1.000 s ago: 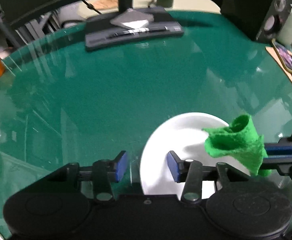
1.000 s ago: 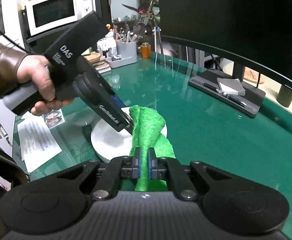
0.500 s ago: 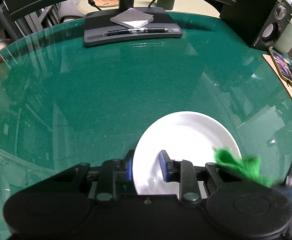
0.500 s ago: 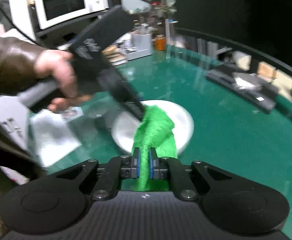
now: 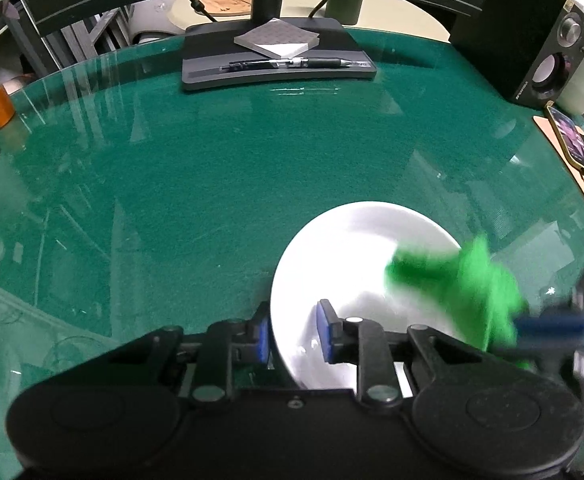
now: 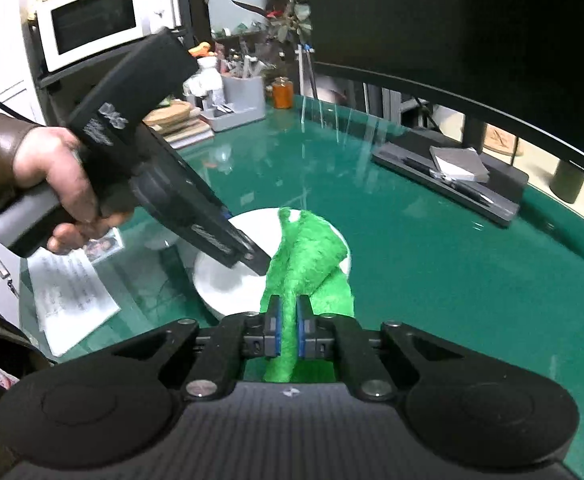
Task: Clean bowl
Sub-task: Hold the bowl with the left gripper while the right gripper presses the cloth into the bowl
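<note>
1. Right gripper (image 6: 288, 332) clamps the green cloth (image 6: 305, 256) between its pads.
2. Left gripper (image 5: 293, 332) pinches the white bowl (image 5: 347, 248) by its near rim, one finger inside.
3. The bowl sits on the green glass table (image 5: 212, 168), with the blurred cloth over its right side.

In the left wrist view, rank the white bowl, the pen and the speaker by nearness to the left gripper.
1. White bowl, its rim between the left gripper's fingers.
2. Pen, far ahead on the monitor base.
3. Speaker, far right corner; close to the pen's range.

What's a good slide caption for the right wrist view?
Right gripper wipes the white bowl with a green cloth while the left gripper steadies its rim.
</note>
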